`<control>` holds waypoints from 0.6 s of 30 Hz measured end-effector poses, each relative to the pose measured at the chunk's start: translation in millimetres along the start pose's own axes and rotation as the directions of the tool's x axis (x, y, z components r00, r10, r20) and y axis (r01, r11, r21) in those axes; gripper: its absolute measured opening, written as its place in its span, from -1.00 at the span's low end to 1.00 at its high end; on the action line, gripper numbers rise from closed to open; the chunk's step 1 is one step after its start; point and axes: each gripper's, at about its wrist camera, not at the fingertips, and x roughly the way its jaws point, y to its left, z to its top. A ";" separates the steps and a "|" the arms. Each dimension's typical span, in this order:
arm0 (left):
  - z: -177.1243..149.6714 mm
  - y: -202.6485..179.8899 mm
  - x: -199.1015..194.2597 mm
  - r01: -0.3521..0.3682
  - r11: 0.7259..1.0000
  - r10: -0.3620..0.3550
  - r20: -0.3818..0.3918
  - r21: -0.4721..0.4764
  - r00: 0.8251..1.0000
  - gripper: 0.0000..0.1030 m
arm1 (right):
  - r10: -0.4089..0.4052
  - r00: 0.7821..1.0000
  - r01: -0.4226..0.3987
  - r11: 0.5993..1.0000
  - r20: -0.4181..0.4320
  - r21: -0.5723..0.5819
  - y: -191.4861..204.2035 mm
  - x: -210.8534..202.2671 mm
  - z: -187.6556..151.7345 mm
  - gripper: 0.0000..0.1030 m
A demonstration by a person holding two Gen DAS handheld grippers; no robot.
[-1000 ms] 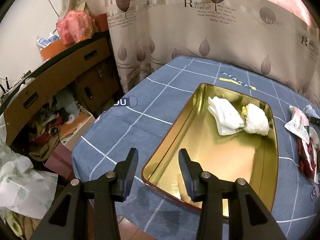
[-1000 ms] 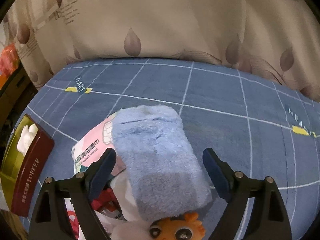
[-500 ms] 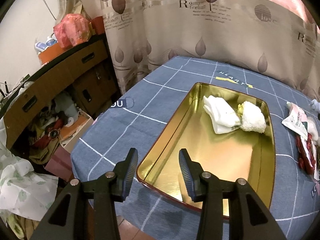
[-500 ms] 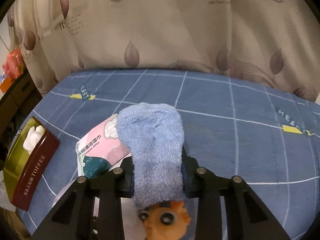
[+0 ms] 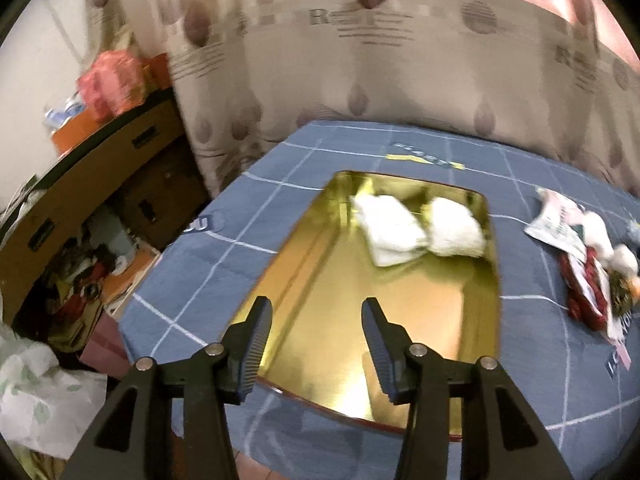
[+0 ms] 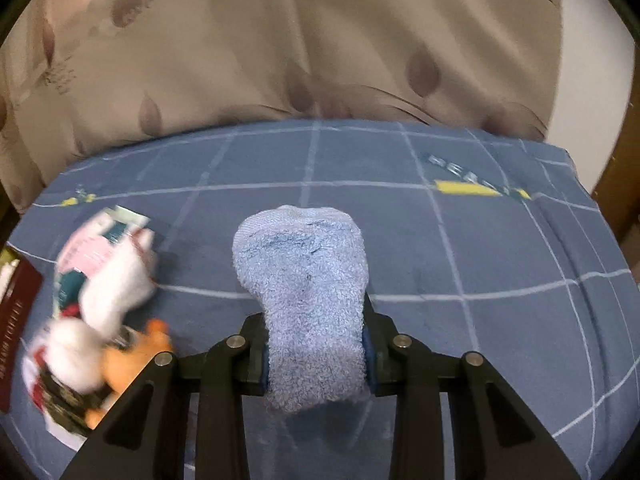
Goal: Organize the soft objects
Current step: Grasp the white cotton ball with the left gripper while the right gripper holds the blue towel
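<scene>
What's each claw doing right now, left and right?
Left claw: open, empty, above the gold tin.
Right claw: shut on the blue towel.

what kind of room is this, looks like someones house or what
Most likely a lived-in home room, perhaps a bedroom: a leaf-print curtain hangs behind a surface covered in blue checked fabric, possibly bedding, and a cluttered wooden cabinet stands to the left, household odds and ends spilling out.

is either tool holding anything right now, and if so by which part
The right tool is shut on the blue fuzzy sock, pinched across its near end. The left tool is open and holds nothing.
</scene>
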 end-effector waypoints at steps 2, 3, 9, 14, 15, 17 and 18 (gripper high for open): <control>1.0 -13.4 -4.1 0.026 0.999 -0.026 0.003 0.035 1.000 -0.05 | -0.028 1.000 0.029 1.000 -0.007 0.005 -11.5 1.9 -7.4 -0.41; 2.1 -20.6 -7.0 0.043 0.998 -0.043 0.007 0.054 0.999 -0.05 | -0.040 0.999 0.040 0.999 -0.009 0.003 -15.4 2.8 -9.9 -0.41; 8.1 -77.5 -24.9 0.156 0.970 -0.162 0.016 0.184 0.987 0.06 | -0.052 0.998 0.052 0.999 -0.030 0.014 -32.9 8.1 -23.2 -0.41; 18.2 -126.7 -31.2 0.296 0.929 -0.297 -0.029 0.224 0.954 0.07 | -0.032 0.998 0.033 0.999 -0.048 0.019 -34.7 13.3 -24.6 -0.41; 20.1 -137.0 -32.3 0.330 0.917 -0.329 -0.044 0.226 0.943 0.07 | -0.035 0.998 0.035 0.999 -0.053 0.015 -34.5 14.7 -24.9 -0.40; 25.3 -157.6 -32.1 0.387 0.893 -0.380 -0.076 0.230 0.922 0.07 | -0.035 0.998 0.036 0.999 -0.053 0.010 -33.5 14.2 -25.9 -0.40; 28.0 -170.3 -32.1 0.410 0.882 -0.399 -0.092 0.235 0.912 0.07 | -0.032 0.998 0.033 0.999 -0.057 0.009 -33.4 15.0 -25.9 -0.39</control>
